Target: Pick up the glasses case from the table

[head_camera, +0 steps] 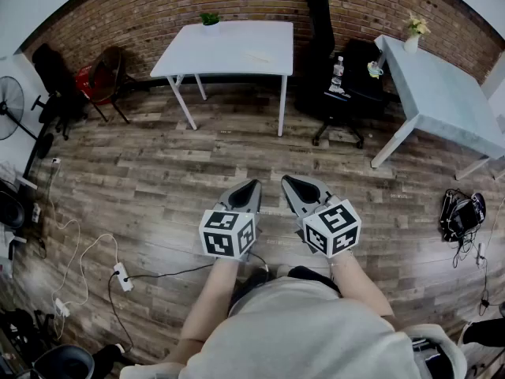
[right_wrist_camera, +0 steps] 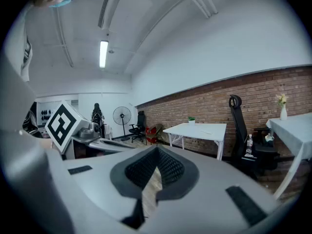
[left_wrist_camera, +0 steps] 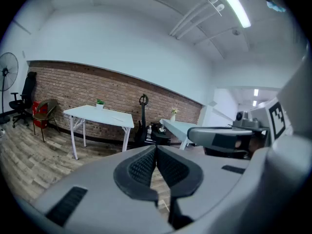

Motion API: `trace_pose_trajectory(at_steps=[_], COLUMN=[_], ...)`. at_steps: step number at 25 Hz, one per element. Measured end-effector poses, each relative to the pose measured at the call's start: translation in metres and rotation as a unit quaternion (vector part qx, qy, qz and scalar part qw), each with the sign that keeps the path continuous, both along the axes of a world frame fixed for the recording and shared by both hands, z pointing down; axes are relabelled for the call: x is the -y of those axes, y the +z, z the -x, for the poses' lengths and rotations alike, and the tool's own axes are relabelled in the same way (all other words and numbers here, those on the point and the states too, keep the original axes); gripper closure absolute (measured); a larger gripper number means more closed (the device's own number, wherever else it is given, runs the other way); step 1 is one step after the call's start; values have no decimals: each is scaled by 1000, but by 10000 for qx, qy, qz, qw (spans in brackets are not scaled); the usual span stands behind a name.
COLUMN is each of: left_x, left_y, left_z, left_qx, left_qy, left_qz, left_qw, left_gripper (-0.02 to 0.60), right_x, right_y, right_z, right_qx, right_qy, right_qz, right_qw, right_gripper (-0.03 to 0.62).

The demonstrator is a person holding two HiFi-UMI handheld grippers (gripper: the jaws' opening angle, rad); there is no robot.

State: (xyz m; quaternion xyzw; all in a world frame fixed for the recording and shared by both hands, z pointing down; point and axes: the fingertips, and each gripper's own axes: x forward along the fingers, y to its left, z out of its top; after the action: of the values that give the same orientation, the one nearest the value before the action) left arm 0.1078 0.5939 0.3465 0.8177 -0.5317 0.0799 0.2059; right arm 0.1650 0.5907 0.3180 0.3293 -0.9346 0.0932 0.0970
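A white table (head_camera: 225, 50) stands far ahead by the brick wall. A small pale flat thing (head_camera: 258, 56) lies on its top, too small to tell whether it is the glasses case; it also shows as a thin pale strip (right_wrist_camera: 204, 126) in the right gripper view. My left gripper (head_camera: 254, 185) and right gripper (head_camera: 286, 180) are held side by side over the wooden floor, well short of the table. Both are shut, with nothing between the pads. The left gripper's jaws (left_wrist_camera: 156, 147) meet at their tips, as do the right gripper's (right_wrist_camera: 156, 150).
A small potted plant (head_camera: 210, 20) sits on the white table. A black office chair (head_camera: 339, 85) with a bottle stands to its right, then a pale table (head_camera: 442, 93) with a flower vase (head_camera: 413, 31). A red chair (head_camera: 99, 77), a fan (head_camera: 9, 105) and a power strip (head_camera: 122, 276) are at left.
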Motion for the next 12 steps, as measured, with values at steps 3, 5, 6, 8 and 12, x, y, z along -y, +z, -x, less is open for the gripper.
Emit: trace_pose_trajectory(at_steps=[3, 5, 6, 8, 12], left_x=[-2, -2, -1, 1, 2], left_y=[0, -1, -1, -3, -5], left_z=[0, 1, 1, 2, 3], left_qx=[9, 1, 12, 92, 209], left_qy=[1, 6, 6, -31, -119], left_qz=[-42, -51, -55, -99, -199], left_qw=[10000, 10000, 10000, 9999, 9995], left_gripper=[574, 574, 574, 574, 574], right_x=[-2, -2, -1, 0, -1], right_y=[-3, -4, -5, -6, -6], right_z=[-1, 0, 0, 1, 2], right_qx=[-5, -2, 4, 20, 86], right_qy=[41, 40, 31, 5, -42], right_qz=[-73, -101, -108, -115, -92], right_qw=[10000, 9999, 9999, 9999, 9999], right_gripper=[595, 595, 595, 595, 595])
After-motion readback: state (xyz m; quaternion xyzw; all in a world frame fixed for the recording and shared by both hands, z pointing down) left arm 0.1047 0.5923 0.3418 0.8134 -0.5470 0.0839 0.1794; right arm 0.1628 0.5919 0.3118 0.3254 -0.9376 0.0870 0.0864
